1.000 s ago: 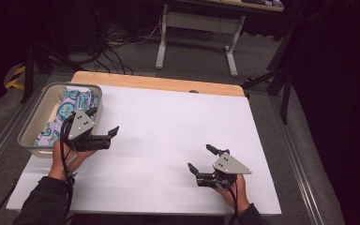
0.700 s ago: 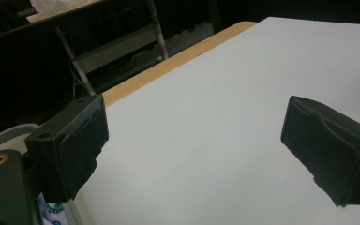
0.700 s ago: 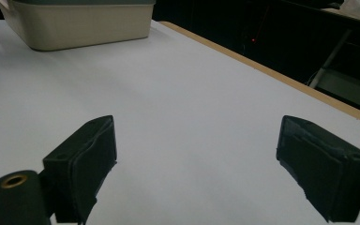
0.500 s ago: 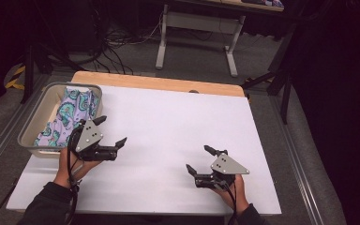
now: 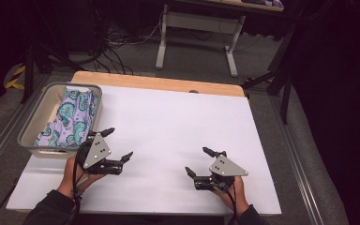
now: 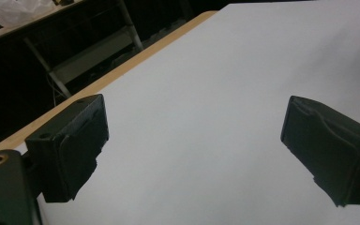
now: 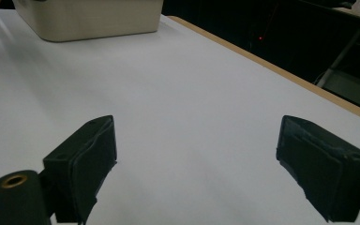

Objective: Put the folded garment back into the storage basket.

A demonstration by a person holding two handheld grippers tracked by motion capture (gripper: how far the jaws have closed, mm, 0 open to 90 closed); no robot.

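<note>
the left tongs (image 5: 118, 144) have pulled back from the bin (image 5: 31, 132) over the last second and now hover spread and empty over the white worktop (image 5: 168, 131) — the patterned cloth (image 5: 70, 117) lies inside the bin, untouched by either tool. the right tongs (image 5: 197, 161) stay put, spread wide too — the deposit looks finished.
</note>
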